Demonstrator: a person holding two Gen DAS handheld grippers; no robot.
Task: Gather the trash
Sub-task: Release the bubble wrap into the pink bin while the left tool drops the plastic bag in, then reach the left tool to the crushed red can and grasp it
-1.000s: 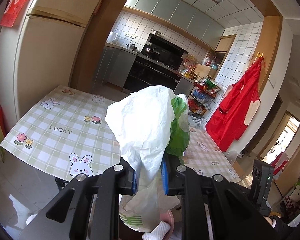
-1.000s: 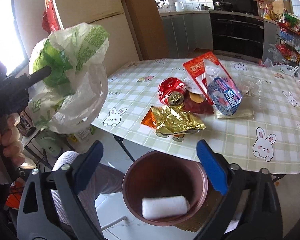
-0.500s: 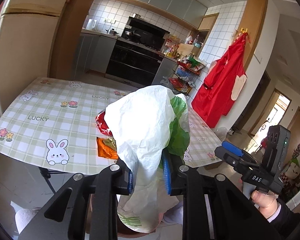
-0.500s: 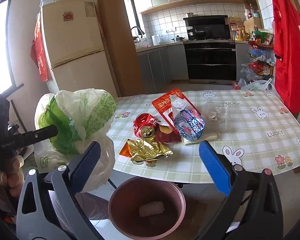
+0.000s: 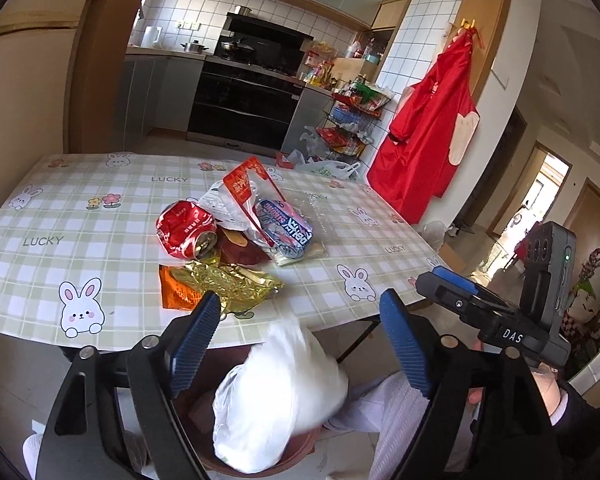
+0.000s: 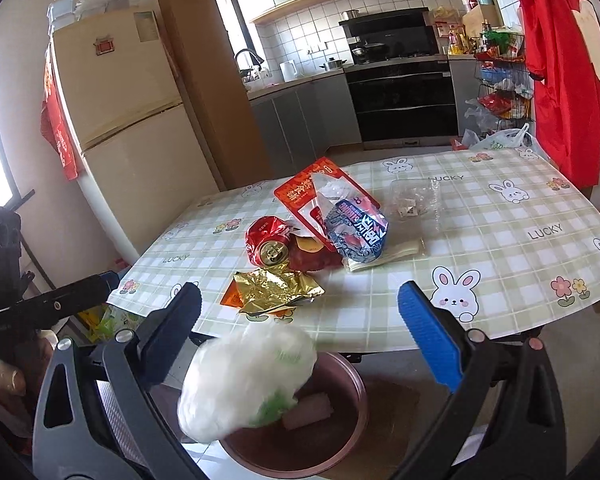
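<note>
A: What are the claws doing?

B: The left gripper [image 5: 300, 332] is spreading its jaws wide; its pads press on nothing. The white plastic bag [image 5: 276, 396], blurred, sits just below and between them, over the brown bin [image 6: 340, 440]. The right gripper [image 6: 300, 328] stands wide too, with nothing between its blue pads.

A: What's in the bin?

B: The bag, with green print showing, at its left side, and a pale lump [image 6: 308, 414] to the right of the bag. The bin stands on the floor at the near edge of the table [image 6: 500, 248].

A: And the trash on the table?

B: Nearest, a crumpled gold wrapper [image 6: 276, 292]. Behind it a crushed red can [image 6: 268, 242] on its side, a dark red packet [image 6: 308, 260], a red pouch [image 6: 312, 196] and a blue-and-white snack bag [image 6: 358, 232]. Farther right lies a clear plastic wrapper [image 6: 416, 200].
</note>
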